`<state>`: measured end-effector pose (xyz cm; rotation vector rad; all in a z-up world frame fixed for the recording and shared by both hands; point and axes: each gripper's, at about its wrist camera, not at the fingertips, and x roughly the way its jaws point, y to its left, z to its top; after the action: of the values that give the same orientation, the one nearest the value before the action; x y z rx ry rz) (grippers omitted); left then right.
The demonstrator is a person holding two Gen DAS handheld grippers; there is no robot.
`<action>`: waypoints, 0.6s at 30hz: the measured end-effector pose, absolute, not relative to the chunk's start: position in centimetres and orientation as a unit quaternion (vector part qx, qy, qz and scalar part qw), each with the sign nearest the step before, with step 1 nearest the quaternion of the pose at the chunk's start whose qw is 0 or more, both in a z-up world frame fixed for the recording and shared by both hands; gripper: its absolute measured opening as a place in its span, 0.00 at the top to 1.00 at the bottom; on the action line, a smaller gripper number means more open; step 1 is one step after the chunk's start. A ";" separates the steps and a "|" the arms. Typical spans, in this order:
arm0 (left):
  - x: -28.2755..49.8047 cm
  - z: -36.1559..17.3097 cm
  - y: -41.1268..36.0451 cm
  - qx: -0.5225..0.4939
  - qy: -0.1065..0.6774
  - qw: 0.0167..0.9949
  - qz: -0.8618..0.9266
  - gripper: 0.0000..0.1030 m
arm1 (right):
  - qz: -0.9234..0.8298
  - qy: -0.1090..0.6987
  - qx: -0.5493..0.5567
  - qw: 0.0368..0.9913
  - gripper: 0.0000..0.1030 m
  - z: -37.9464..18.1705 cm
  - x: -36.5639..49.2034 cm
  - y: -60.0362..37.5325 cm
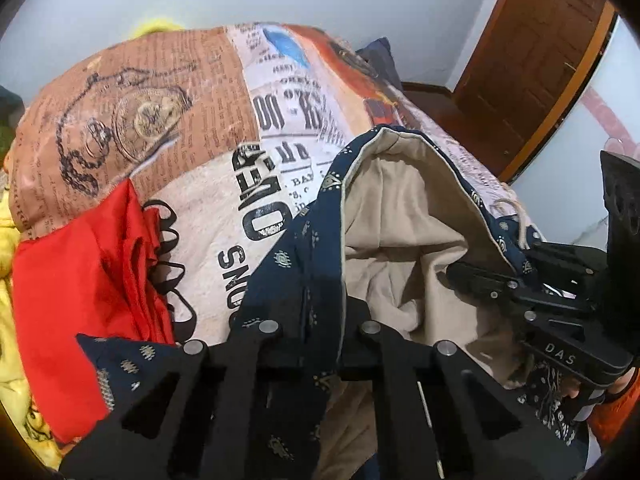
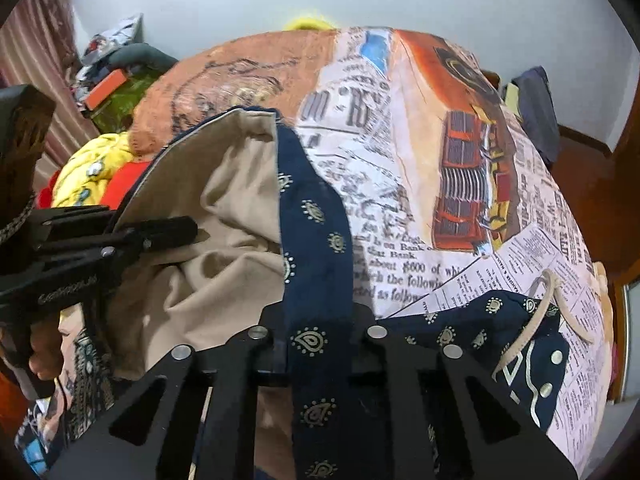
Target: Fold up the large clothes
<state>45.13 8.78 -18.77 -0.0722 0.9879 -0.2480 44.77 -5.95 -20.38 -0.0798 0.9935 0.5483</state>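
Navy cloth with a gold paisley print and a beige lining makes up the one garment [image 1: 296, 264] in hand, lying on the bed [image 1: 200, 92] over its newspaper-print cover, with one red garment [image 1: 80, 288] and one yellow garment [image 1: 6, 240] heaped to its left. Two tools are counted: the left hand-held gripper [image 1: 316, 336] is closed onto a navy edge of the garment. The right hand-held gripper [image 2: 320, 340] likewise pinches a navy strip of it.
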 end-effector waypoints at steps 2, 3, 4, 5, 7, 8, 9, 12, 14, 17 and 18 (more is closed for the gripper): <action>44.3 -17.8 8.7 -0.031 0.464 0.877 -0.125 0.91 | 0.265 0.465 -0.030 0.844 0.89 -19.4 43.9 -6.3; 43.6 -17.0 8.6 -0.028 0.459 0.879 -0.130 0.91 | 0.269 0.463 -0.027 0.844 0.89 -18.9 43.6 -6.4; 43.0 -16.3 8.6 -0.025 0.454 0.881 -0.132 0.91 | 0.274 0.460 -0.024 0.844 0.89 -18.3 43.0 -6.5; 42.4 -15.5 8.5 -0.021 0.449 0.883 -0.134 0.91 | 0.276 0.459 -0.024 0.844 0.89 -18.0 42.7 -6.5; 41.1 -14.1 8.3 -0.012 0.439 0.888 -0.139 0.91 | 0.280 0.454 -0.026 0.845 0.90 -16.9 41.4 -6.8; 40.2 -13.3 8.1 -0.008 0.433 0.890 -0.142 0.91 | 0.282 0.453 -0.026 0.845 0.90 -16.5 41.0 -6.9; 39.5 -12.7 8.1 -0.006 0.429 0.892 -0.146 0.91 | 0.284 0.452 -0.024 0.845 0.90 -16.0 40.2 -7.1; 37.4 -11.1 7.8 -0.004 0.424 0.892 -0.158 0.91 | 0.284 0.452 -0.017 0.845 0.90 -15.0 38.5 -7.4; 36.0 -10.6 7.5 0.001 0.424 0.890 -0.167 0.91 | 0.288 0.456 -0.014 0.842 0.90 -14.8 37.5 -7.7; 34.3 -10.9 7.0 0.027 0.432 0.887 -0.161 0.91 | 0.294 0.461 -0.015 0.837 0.90 -14.7 36.2 -7.6; 33.8 -11.1 6.9 0.035 0.436 0.886 -0.157 0.91 | 0.296 0.461 -0.016 0.836 0.90 -14.7 35.9 -7.7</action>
<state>33.84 6.91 -11.14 0.0725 0.9062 -0.3266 35.92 -7.65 -14.73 -0.0340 0.9769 0.6269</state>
